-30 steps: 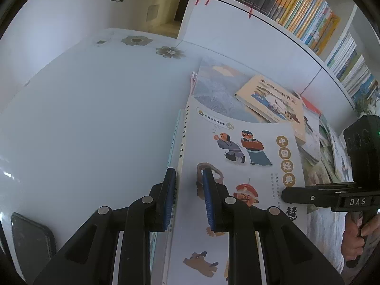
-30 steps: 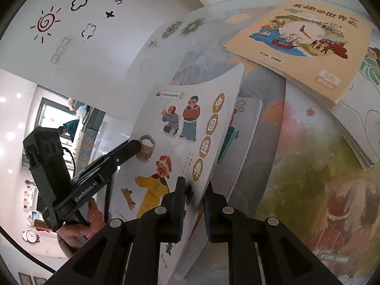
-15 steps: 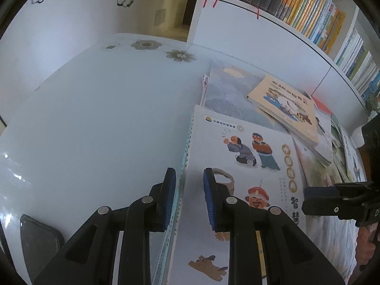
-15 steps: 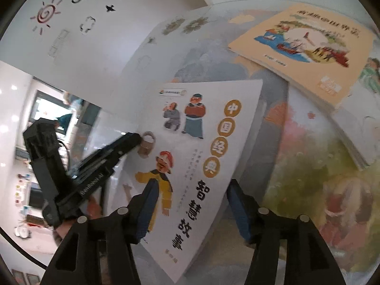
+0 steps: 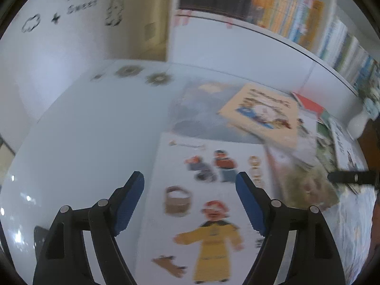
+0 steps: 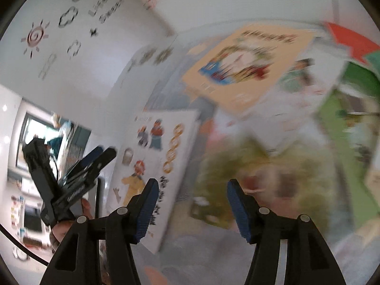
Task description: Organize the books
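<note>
White table [image 5: 78, 128], bookshelf [image 5: 280, 11] behind; left gripper [image 5: 190, 197] just opened, right gripper [image 6: 192, 204] open above white book [image 5: 209, 190], nothing gripped.

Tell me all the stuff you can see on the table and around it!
white book: one, white cover with cartoon people, flat on the table in front of both grippers
orange book: one, pale orange cover, on top of the pile behind the white book
pile of books: several, green, red and mixed colours, count blurred, spread to the right
table: one, white with flower prints at the far edge
shelf books: many, dark, orange and mixed spines, upright on the shelf behind
vase: one, white, far right
wall drawings: sun, clouds and words, dark lines on a white wall
left gripper: black with blue pads, open, nothing held
right gripper: black with blue pads, open, nothing held
</note>
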